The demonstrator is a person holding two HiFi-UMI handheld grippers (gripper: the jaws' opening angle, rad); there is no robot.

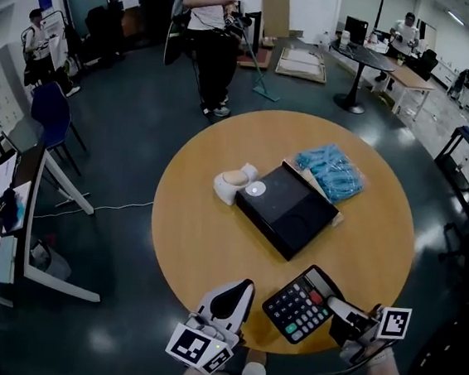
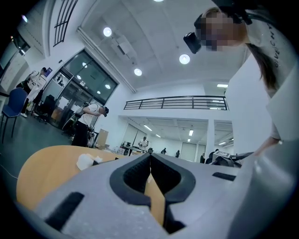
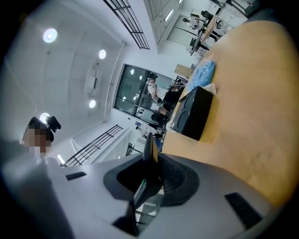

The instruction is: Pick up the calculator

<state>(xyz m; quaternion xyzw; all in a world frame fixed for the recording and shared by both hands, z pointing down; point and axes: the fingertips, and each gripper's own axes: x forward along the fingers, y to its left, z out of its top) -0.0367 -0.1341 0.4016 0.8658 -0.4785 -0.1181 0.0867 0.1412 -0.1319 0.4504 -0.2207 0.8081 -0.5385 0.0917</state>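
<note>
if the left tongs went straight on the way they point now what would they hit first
Probably the black box: the left tongs point across bare table toward its near corner, the white object lying left of that line. Height is unclear, so they might pass over it.

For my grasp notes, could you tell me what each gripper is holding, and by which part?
Right gripper: calculator, pinched by its right edge in the head view. Left gripper: nothing, jaws shut.
</note>
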